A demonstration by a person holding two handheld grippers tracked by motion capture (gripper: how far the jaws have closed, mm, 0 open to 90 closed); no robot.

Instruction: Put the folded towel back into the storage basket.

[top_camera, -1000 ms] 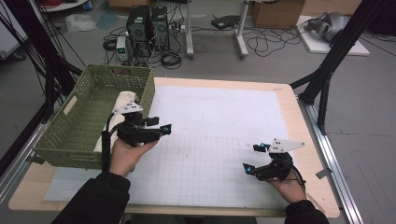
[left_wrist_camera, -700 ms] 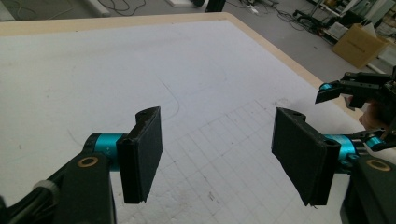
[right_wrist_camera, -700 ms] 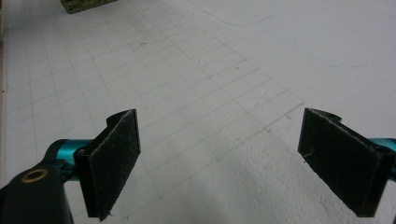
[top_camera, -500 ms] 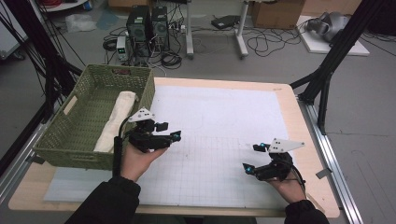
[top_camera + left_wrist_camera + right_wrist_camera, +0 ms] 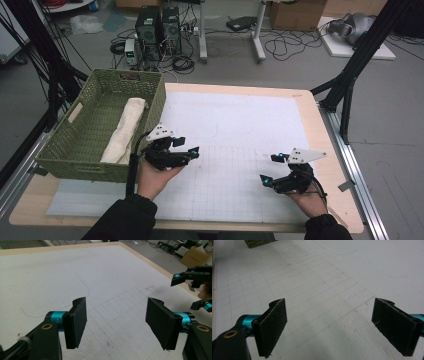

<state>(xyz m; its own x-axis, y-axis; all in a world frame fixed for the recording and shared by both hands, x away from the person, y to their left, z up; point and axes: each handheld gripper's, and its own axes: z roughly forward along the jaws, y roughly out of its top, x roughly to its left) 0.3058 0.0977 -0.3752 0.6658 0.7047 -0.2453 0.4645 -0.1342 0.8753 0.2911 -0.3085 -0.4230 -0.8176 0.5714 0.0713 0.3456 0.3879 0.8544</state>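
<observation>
My left gripper (image 5: 186,148) hovers with jaws wide and empty just beside the green basket (image 5: 60,160), where the rolled cloth (image 5: 125,130) lies behind them, while my right gripper (image 5: 272,169), jaws equally wide and empty, waits well apart over the surface (image 5: 240,120).

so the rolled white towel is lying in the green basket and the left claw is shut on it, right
Not quite. The rolled white towel does lie in the green basket, but the left claw is open and empty, over the white mat beside the basket. The left gripper view shows nothing between its pads.
</observation>
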